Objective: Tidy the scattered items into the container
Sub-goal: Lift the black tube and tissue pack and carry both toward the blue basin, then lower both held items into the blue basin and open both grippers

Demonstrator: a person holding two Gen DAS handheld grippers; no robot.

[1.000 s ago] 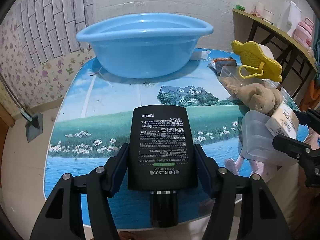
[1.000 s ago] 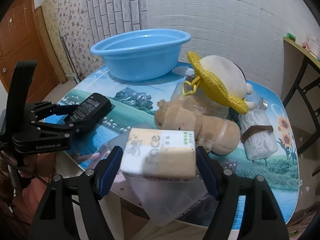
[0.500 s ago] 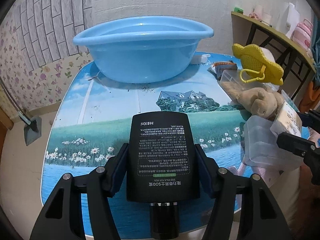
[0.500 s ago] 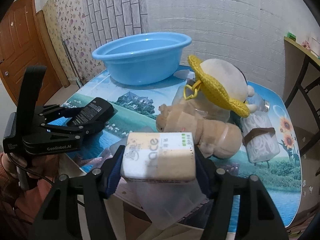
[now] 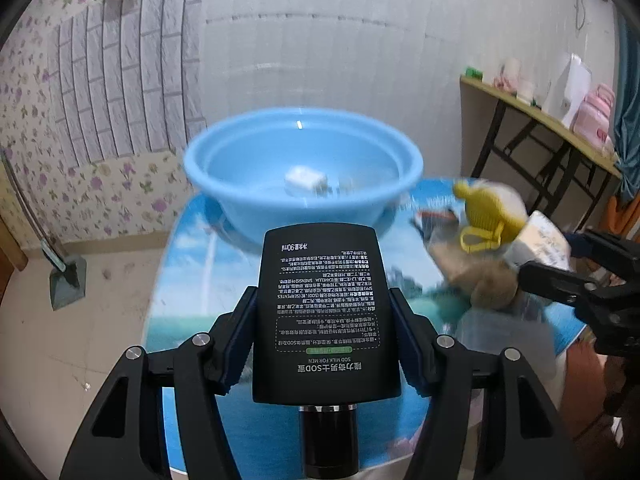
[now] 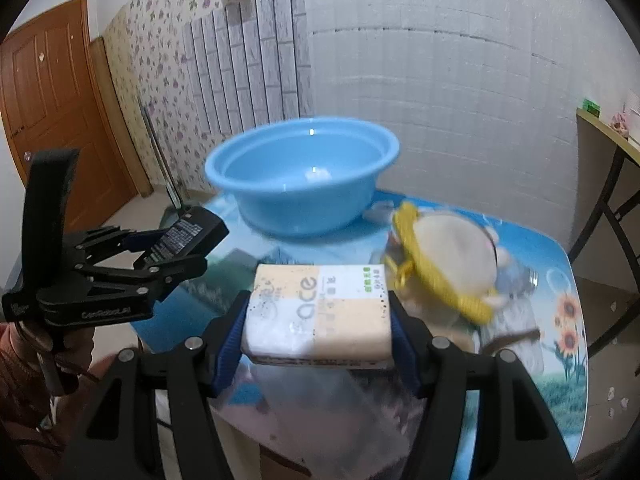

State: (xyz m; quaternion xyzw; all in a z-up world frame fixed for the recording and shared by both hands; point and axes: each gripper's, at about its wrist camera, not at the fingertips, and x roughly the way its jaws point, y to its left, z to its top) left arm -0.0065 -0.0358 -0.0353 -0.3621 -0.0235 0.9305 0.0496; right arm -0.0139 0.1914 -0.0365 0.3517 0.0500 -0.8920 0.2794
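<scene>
Left tongs [image 5: 324, 332] pinch the black bottle [image 5: 325, 312], right tongs [image 6: 318, 320] the tissue pack [image 6: 318, 312]; release above the 12 o'clock basin [image 5: 248, 184].

Blue basin [image 5: 248, 216], black bottle [image 5: 324, 312], yellow crocheted hat [image 6: 440, 280].

Far wall [image 6: 460, 80]: white painted brick. Left wall [image 5: 36, 152]: floral wallpaper, grey brick-pattern panel [image 6: 248, 68]. Brown wooden door [image 6: 52, 92], far left. Pale tiled floor [image 5: 80, 340]. Wooden shelf [image 5: 536, 120] on dark legs, right. Dustpan [image 5: 66, 280] against left wall.
</scene>
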